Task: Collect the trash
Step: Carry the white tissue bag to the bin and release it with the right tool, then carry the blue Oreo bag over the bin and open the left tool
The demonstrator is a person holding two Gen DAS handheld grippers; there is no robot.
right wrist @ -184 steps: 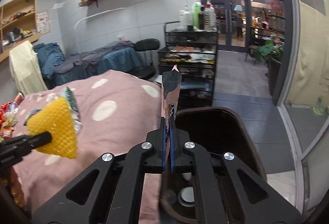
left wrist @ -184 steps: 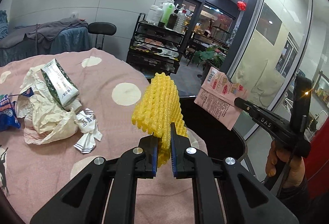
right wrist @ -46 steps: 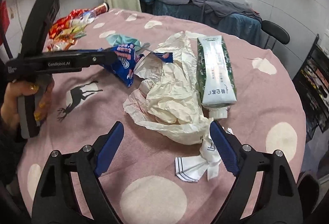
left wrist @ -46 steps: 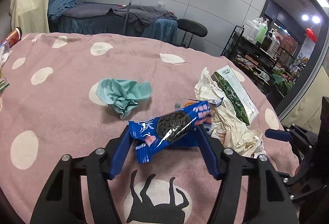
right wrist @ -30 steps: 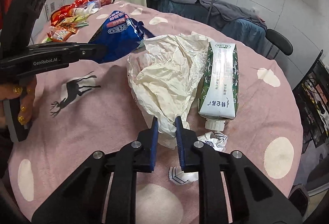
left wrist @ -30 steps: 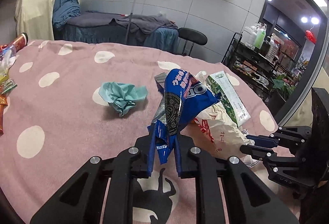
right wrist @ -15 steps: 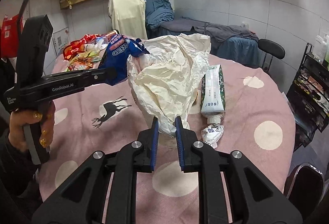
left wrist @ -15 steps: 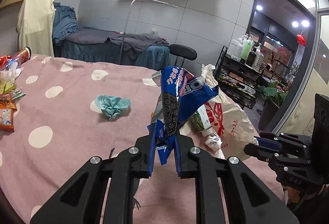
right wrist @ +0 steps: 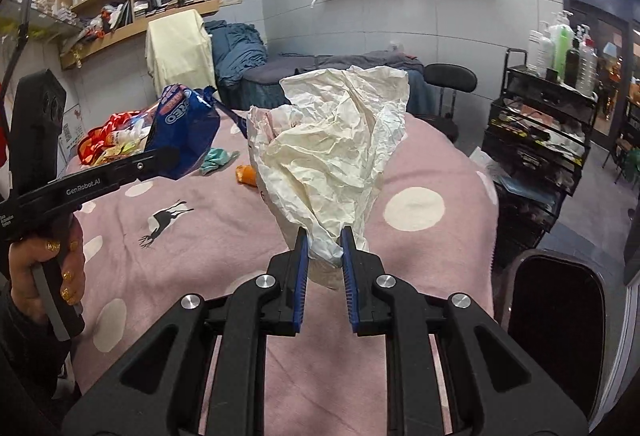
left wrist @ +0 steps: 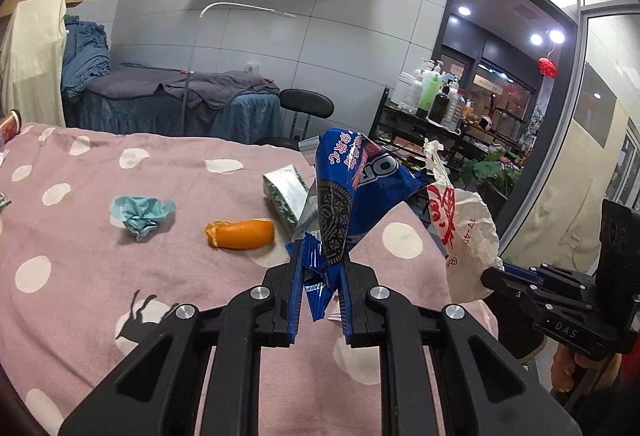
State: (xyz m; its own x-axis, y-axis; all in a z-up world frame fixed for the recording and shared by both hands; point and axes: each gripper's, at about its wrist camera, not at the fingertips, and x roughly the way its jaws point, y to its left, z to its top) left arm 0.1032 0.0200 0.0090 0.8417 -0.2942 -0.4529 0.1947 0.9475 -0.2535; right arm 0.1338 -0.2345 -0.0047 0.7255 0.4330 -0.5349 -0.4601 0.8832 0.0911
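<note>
Peel on table between tissue and carton, bin beside table edge

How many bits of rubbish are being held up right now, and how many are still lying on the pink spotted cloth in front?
Held in grippers: 2 (blue cookie wrapper, crumpled white bag)
Lying on cloth: 3 (teal tissue, orange peel, green-white carton)
Total: 5
</note>
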